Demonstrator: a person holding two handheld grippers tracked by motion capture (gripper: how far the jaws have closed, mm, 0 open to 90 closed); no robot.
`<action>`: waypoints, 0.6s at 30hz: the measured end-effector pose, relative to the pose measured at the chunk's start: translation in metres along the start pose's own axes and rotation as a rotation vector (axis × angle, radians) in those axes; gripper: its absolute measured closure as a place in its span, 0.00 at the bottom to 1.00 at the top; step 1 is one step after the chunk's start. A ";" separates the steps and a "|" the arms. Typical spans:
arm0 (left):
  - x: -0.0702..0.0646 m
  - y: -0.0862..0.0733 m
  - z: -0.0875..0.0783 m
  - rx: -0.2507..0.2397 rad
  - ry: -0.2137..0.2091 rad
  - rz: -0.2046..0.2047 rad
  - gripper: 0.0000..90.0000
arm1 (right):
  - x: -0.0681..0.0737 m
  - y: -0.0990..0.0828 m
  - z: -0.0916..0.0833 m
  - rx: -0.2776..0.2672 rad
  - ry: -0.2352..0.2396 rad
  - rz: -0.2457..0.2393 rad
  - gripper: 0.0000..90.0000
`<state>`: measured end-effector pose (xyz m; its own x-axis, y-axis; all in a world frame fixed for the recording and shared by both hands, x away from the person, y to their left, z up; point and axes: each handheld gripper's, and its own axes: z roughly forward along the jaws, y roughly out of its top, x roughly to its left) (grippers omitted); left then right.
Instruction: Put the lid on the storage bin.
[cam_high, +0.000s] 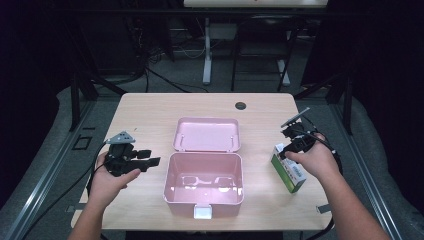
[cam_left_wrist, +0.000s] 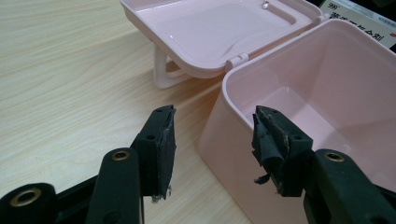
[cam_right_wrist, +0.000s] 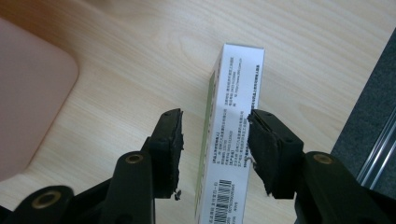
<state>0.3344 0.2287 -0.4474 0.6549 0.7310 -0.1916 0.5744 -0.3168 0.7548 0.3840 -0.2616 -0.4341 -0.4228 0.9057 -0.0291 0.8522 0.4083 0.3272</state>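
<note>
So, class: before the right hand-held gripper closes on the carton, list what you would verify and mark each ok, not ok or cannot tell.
1. Carton lies between the jaws of the right hand-held gripper: ok.
2. Pads pressing on the carton: not ok, a gap shows on the left side.
3. Pink box open: ok, lid folded back.
4. Pink box interior free: ok.
5. Left hand-held gripper clear of the carton: ok, open beside the pink box.
</note>
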 end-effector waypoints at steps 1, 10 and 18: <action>0.000 0.000 0.000 0.001 -0.001 0.002 0.55 | 0.000 0.001 0.001 0.011 -0.001 -0.002 0.61; 0.000 0.000 0.000 0.002 -0.003 0.003 0.55 | -0.005 0.006 0.014 0.112 -0.014 0.009 0.61; 0.001 0.000 0.000 0.003 -0.005 0.001 0.55 | -0.010 0.007 0.023 0.154 -0.016 0.020 0.61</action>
<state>0.3349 0.2296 -0.4472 0.6583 0.7273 -0.1940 0.5749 -0.3195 0.7532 0.4015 -0.2652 -0.4536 -0.4009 0.9153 -0.0398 0.8982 0.4012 0.1794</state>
